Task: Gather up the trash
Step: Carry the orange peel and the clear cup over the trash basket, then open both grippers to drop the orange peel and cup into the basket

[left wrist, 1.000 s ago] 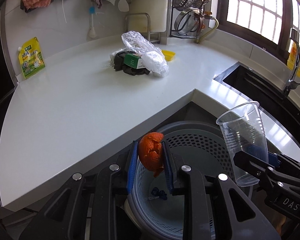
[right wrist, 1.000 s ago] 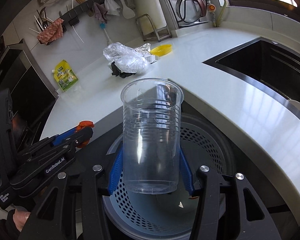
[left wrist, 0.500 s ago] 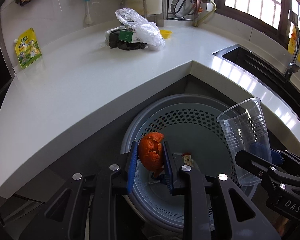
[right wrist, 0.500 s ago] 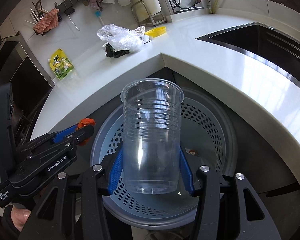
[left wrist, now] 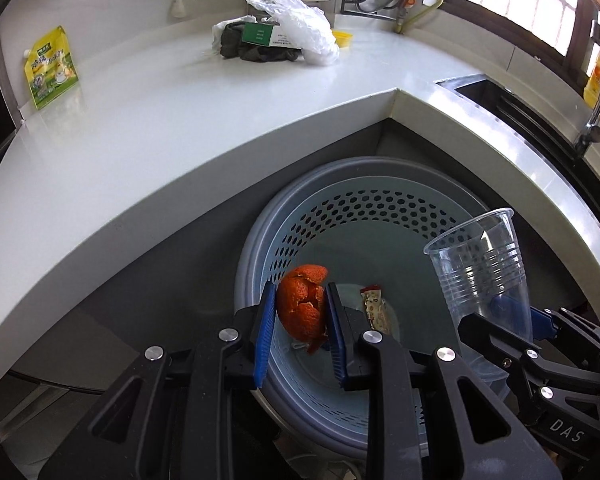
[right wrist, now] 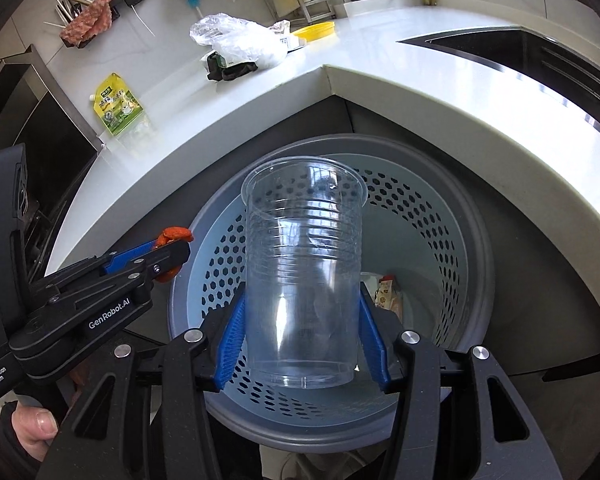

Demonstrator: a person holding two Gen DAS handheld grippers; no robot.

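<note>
My left gripper [left wrist: 300,316] is shut on an orange peel [left wrist: 302,306] and holds it over the near left rim of a grey perforated trash bin [left wrist: 380,208]. My right gripper [right wrist: 303,336] is shut on a clear plastic cup [right wrist: 304,276], upright above the bin [right wrist: 440,208]. The cup also shows in the left wrist view [left wrist: 480,272], and the peel in the right wrist view [right wrist: 174,236]. A snack wrapper [left wrist: 374,308] lies at the bin's bottom.
The white corner counter [left wrist: 180,128] carries a plastic bag [left wrist: 292,20] over a green box and dark cloth, a yellow lid [left wrist: 342,38] and a yellow-green pouch [left wrist: 50,66]. A dark sink [right wrist: 500,50] lies to the right.
Both grippers have moved back from the counter and down over the bin, each still holding its item. More of the bin's inside now shows.
</note>
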